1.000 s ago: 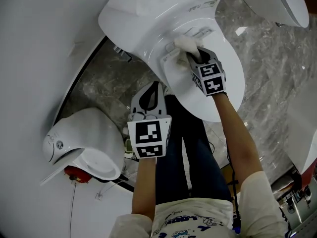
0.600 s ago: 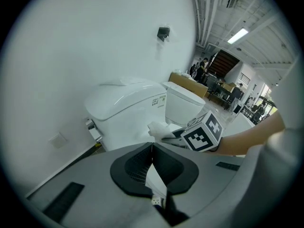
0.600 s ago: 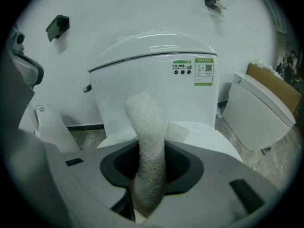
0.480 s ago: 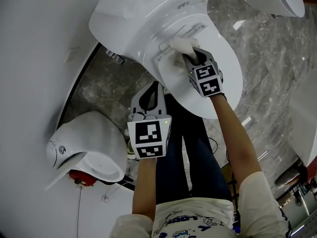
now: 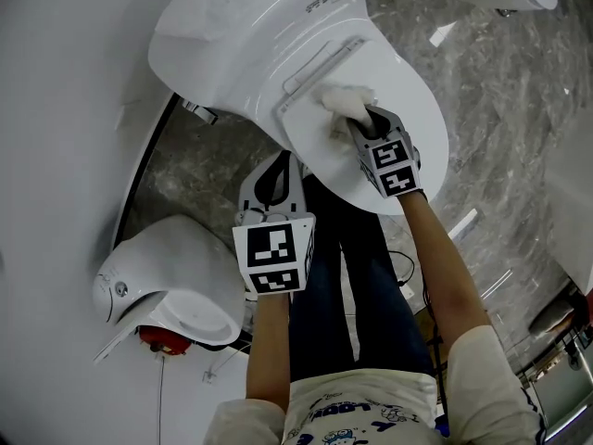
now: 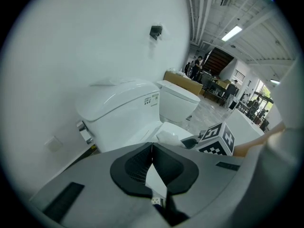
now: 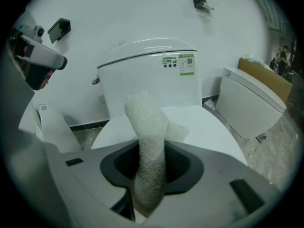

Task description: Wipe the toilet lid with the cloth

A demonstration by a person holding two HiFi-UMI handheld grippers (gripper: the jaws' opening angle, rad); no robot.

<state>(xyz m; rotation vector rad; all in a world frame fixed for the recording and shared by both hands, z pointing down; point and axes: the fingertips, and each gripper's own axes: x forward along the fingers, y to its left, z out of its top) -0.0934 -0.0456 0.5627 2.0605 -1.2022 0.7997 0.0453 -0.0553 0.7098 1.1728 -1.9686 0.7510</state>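
White wall (image 5: 65, 109) fills the far left of the head view. Low against it is a second toilet (image 5: 176, 276), lid closed, with a small red object (image 5: 159, 338) under its front edge.

Left gripper (image 5: 285, 160): held off the near-left edge of the toilet lid (image 5: 417, 146) and not touching it, marker cube toward the person. In its own view the left gripper (image 6: 152, 148) has its jaws pressed together with nothing between them. It looks toward the tank (image 6: 118, 108).

Main toilet, centre: white tank (image 5: 250, 26) against the wall, a printed label on its front face. The toilet lid is down.

Cloth (image 5: 345, 100): white and fluffy. It sits on the rear part of the lid, just in front of the hinge line and the tank. From the left gripper view the cloth (image 6: 168, 137) shows as a pale lump beside the other gripper's marker cube.

Right gripper (image 5: 363, 117): over the lid behind the cloth, arm stretched out. In its own view the right gripper (image 7: 151, 148) is clamped on the cloth (image 7: 145, 118). The cloth rises in a roll out of the jaws, and its free end lies on the toilet lid (image 7: 209, 132).

Right side: grey marble floor (image 5: 519, 109). A third toilet (image 7: 251, 103) stands beside the main one.
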